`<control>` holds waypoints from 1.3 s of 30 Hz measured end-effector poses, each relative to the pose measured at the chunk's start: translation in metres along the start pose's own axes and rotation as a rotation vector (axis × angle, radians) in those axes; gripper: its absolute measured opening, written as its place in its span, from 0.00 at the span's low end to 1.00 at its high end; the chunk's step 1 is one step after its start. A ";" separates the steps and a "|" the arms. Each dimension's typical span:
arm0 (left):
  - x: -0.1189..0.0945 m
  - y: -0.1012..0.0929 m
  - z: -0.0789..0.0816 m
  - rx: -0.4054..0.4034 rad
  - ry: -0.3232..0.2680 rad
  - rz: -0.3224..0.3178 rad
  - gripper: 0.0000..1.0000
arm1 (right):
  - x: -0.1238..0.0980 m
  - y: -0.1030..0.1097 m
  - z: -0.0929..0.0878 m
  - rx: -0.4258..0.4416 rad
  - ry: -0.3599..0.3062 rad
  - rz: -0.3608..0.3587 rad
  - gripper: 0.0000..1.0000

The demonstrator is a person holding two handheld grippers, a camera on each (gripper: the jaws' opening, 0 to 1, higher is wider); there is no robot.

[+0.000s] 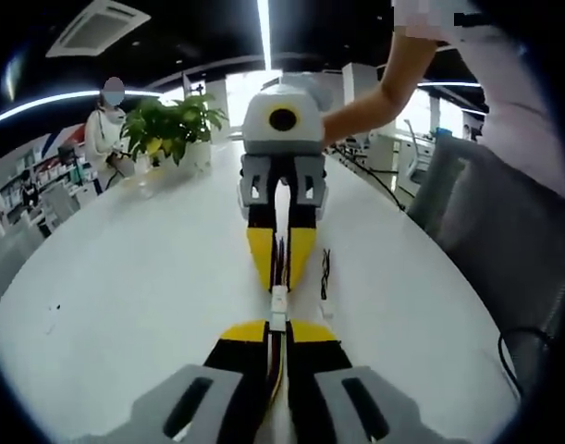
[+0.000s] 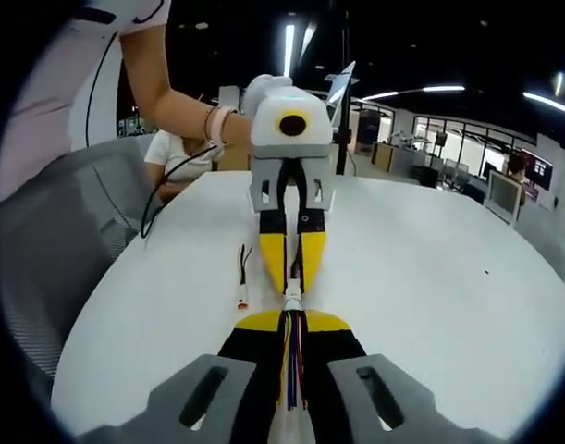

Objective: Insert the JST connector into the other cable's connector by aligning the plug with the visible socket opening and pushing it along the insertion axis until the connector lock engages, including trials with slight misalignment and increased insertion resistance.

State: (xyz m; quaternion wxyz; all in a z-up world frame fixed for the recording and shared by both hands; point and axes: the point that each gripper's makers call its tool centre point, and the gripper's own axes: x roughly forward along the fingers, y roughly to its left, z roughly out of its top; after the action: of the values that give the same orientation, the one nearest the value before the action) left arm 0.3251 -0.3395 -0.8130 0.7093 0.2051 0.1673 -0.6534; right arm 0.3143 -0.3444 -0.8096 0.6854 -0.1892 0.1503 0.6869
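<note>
Insertion step: left yellow-tipped gripper (image 1: 277, 326) and right yellow-tipped gripper (image 2: 294, 321) are each pinching a multicoloured wire lead, white JST connectors (image 1: 278, 305) meeting. Next: judged a straight axial push until locking.

Spare lead (image 2: 242, 277) is lying on the white table (image 2: 430, 268).

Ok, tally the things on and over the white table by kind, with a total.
Grippers: 2, left gripper and right gripper, tip to tip.
Held cables with connectors: 2, left cable and right cable, connectors meeting.
Spare cable lying on the table: 1.
Potted plant: 1.
Total: 6.

Smooth glossy white table (image 1: 125, 277)
</note>
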 end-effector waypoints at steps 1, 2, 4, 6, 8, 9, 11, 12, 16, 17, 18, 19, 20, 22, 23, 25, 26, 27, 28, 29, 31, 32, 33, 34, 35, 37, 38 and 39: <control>0.001 -0.001 0.004 -0.001 -0.020 -0.003 0.00 | 0.000 0.002 0.001 0.004 -0.006 0.010 0.03; 0.000 -0.001 0.003 0.001 -0.012 -0.005 0.00 | 0.001 0.002 0.001 0.006 -0.005 0.011 0.03; 0.001 -0.002 0.003 0.015 -0.004 -0.008 0.00 | 0.001 0.002 0.000 -0.005 0.001 0.015 0.03; 0.001 -0.003 0.002 0.019 0.000 -0.014 0.00 | 0.002 0.004 0.000 -0.009 0.001 0.024 0.03; 0.001 -0.004 0.003 0.017 0.000 -0.013 0.00 | 0.002 0.004 0.000 -0.007 -0.003 0.024 0.03; 0.002 -0.004 0.003 0.016 0.000 -0.011 0.00 | 0.003 0.004 0.000 -0.009 -0.004 0.025 0.03; 0.002 -0.004 0.002 0.013 0.001 -0.009 0.00 | 0.005 0.003 -0.001 -0.016 -0.003 0.026 0.03; 0.002 -0.004 0.000 0.016 0.015 -0.009 0.00 | 0.007 0.004 -0.003 -0.026 0.007 0.031 0.03; 0.004 -0.004 -0.007 0.014 0.032 -0.010 0.00 | 0.012 0.004 -0.007 -0.025 0.017 0.040 0.03; 0.003 -0.004 -0.008 0.010 0.032 -0.006 0.00 | 0.012 0.004 -0.007 -0.025 0.016 0.040 0.03; 0.003 -0.003 -0.008 0.005 0.031 -0.001 0.00 | 0.013 0.003 -0.008 -0.024 0.016 0.039 0.03; 0.003 -0.002 -0.009 0.002 0.031 0.003 0.00 | 0.013 0.002 -0.008 -0.022 0.014 0.038 0.03; 0.003 -0.002 -0.009 -0.002 0.033 0.006 0.00 | 0.014 0.002 -0.008 -0.023 0.014 0.037 0.03; 0.004 -0.001 -0.011 -0.005 0.038 0.009 0.00 | 0.016 0.000 -0.009 -0.022 0.016 0.036 0.03; 0.004 0.000 -0.013 -0.008 0.044 0.011 0.00 | 0.018 -0.001 -0.011 -0.023 0.018 0.036 0.03; 0.006 0.002 -0.016 -0.016 0.049 0.014 0.00 | 0.021 -0.003 -0.012 -0.023 0.020 0.035 0.03; 0.006 0.003 -0.018 -0.021 0.053 0.017 0.00 | 0.022 -0.003 -0.014 -0.024 0.022 0.035 0.03; 0.007 0.003 -0.019 -0.026 0.053 0.020 0.00 | 0.023 -0.004 -0.015 -0.023 0.022 0.035 0.03; 0.007 0.004 -0.021 -0.036 0.050 0.022 0.00 | 0.024 -0.004 -0.016 -0.020 0.022 0.038 0.03; 0.007 0.004 -0.022 -0.047 0.049 0.025 0.00 | 0.025 -0.005 -0.016 -0.016 0.023 0.039 0.03; 0.007 0.004 -0.023 -0.052 0.052 0.027 0.00 | 0.026 -0.004 -0.018 -0.014 0.024 0.042 0.04; 0.008 0.004 -0.024 -0.054 0.054 0.027 0.00 | 0.026 -0.004 -0.019 -0.014 0.025 0.043 0.04; 0.008 0.004 -0.025 -0.055 0.055 0.027 0.00 | 0.027 -0.005 -0.020 -0.011 0.025 0.043 0.04; 0.008 0.004 -0.026 -0.059 0.055 0.028 0.00 | 0.027 -0.005 -0.020 -0.009 0.026 0.044 0.04; 0.008 0.005 -0.026 -0.062 0.053 0.029 0.00 | 0.027 -0.005 -0.021 -0.007 0.026 0.044 0.04; 0.008 0.005 -0.027 -0.068 0.047 0.033 0.00 | 0.027 -0.006 -0.022 0.000 0.027 0.044 0.04; 0.008 0.005 -0.027 -0.070 0.044 0.035 0.00 | 0.027 -0.006 -0.022 0.001 0.028 0.044 0.04; 0.007 0.005 -0.027 -0.080 0.041 0.038 0.00 | 0.028 -0.006 -0.023 0.013 0.029 0.042 0.04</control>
State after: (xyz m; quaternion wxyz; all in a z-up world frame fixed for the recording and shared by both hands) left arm 0.3317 -0.3314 -0.8398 0.7255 0.1931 0.2038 -0.6284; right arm 0.3219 -0.3304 -0.8420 0.6696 -0.1913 0.1688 0.6975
